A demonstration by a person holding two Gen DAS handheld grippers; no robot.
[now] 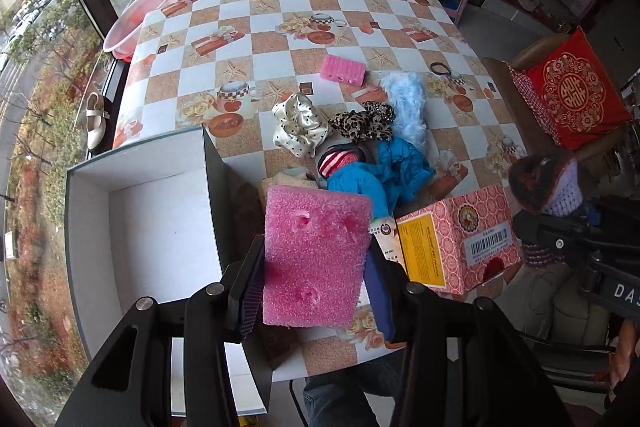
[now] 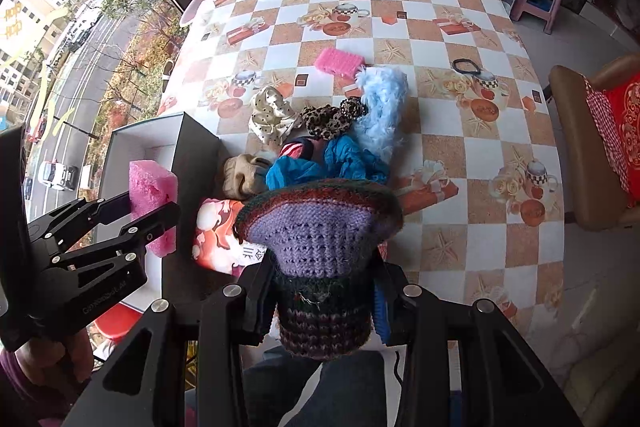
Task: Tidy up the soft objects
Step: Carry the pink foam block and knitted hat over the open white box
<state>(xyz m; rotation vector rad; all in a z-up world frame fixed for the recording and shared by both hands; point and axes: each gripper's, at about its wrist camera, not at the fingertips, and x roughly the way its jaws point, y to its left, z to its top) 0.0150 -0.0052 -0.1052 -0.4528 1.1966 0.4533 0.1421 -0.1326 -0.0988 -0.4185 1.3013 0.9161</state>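
My left gripper [image 1: 316, 291] is shut on a pink foam sponge [image 1: 316, 251], held above the table edge just right of an open white-lined box [image 1: 160, 219]. In the right wrist view the left gripper [image 2: 140, 211] holds the sponge [image 2: 154, 187] over the box [image 2: 136, 143]. My right gripper [image 2: 320, 291] is shut on a knitted purple and dark striped piece [image 2: 320, 243], also seen in the left wrist view [image 1: 548, 187]. A pile of soft things lies mid-table: blue cloth [image 1: 384, 171], fluffy light blue piece [image 1: 408, 107], leopard scrunchie [image 1: 364, 123], dotted cream scrunchie [image 1: 300, 127].
A second pink sponge [image 1: 343, 70] and a black hair tie [image 1: 440, 69] lie farther back on the checked tablecloth [image 1: 280, 7]. A red patterned tissue box [image 1: 456, 235] stands at the near edge. A pink basin [image 1: 140, 15] sits at the left, a chair with red cushion [image 1: 572, 91] at the right.
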